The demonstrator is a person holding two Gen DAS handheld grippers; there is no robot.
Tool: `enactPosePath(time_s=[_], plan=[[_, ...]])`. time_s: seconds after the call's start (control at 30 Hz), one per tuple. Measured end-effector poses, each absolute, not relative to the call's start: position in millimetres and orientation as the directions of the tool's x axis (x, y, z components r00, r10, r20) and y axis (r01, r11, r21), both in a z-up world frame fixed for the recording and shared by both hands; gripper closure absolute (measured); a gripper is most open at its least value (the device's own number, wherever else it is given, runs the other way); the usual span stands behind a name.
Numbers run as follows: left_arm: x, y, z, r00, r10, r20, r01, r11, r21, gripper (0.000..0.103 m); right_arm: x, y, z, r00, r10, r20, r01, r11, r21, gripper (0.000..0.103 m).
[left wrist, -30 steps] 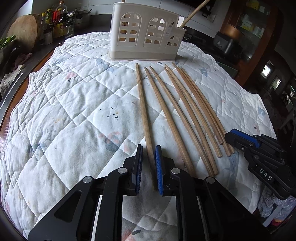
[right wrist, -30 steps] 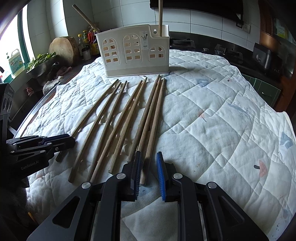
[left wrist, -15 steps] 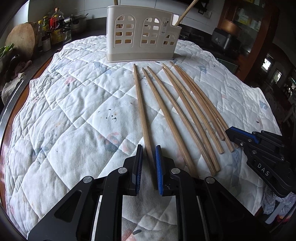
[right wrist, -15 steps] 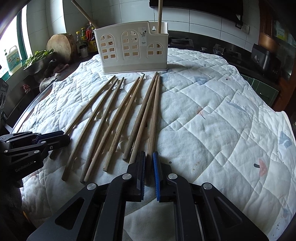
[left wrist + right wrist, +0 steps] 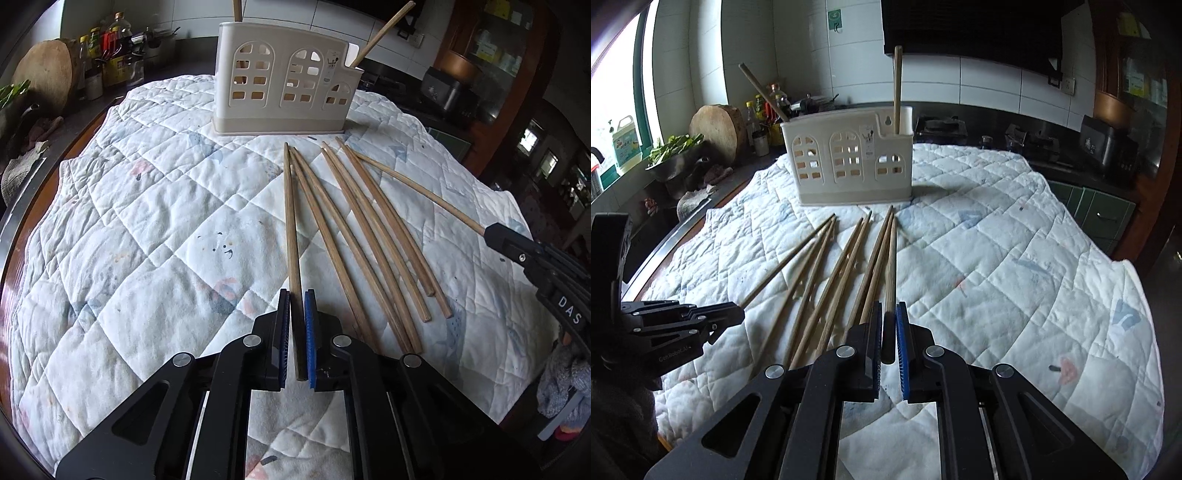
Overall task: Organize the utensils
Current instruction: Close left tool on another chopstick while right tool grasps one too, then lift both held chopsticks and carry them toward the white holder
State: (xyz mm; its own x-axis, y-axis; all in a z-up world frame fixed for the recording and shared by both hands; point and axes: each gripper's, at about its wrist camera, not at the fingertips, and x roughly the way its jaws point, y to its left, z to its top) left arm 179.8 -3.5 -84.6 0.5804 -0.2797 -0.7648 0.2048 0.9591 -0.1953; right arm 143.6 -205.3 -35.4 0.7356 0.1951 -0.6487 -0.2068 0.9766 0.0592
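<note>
Each gripper, left (image 5: 297, 306) and right (image 5: 888, 317), pinches one chopstick (image 5: 291, 221) by its end above the quilt (image 5: 147, 221), so either long stick could swing and miss the caddy (image 5: 284, 85).

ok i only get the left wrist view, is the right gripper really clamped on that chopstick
Observer: Yes, the right wrist view shows the right gripper with both blue pads pressed on the held chopstick.
Operator: and the stick at the holder's left end, it's cropped for me
Observer: In that view the leaning chopstick shows whole, tilted left out of the utensil holder.
</note>
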Motion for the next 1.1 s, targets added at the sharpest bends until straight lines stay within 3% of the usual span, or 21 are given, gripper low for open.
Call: enactPosePath(time_s=[0.4,0.87,1.1], plan=[[192.8,10.1,-28.3,0.667,-0.315,-0.675,0.232,0.949,-0.212,0.098,174.3,-210.5,33.1,0.801,0.227,-0.554,-0.256,0.966,0.026,0.096],[233.8,9.9,39.8,0.727,-0.327,-0.604,0.291,0.943,-0.161,0.098,229.3,-206.9,94.7,0.774,0.272,-0.572,-0.336,0.942,-0.007,0.096],[249.8,6.2,80.8,0.749,-0.324,-0.578,0.317,0.941,-0.117,0.098,248.2,-209.9,142.8,0.792,0.287,-0.538,-0.350,0.937,-0.015,0.097]])
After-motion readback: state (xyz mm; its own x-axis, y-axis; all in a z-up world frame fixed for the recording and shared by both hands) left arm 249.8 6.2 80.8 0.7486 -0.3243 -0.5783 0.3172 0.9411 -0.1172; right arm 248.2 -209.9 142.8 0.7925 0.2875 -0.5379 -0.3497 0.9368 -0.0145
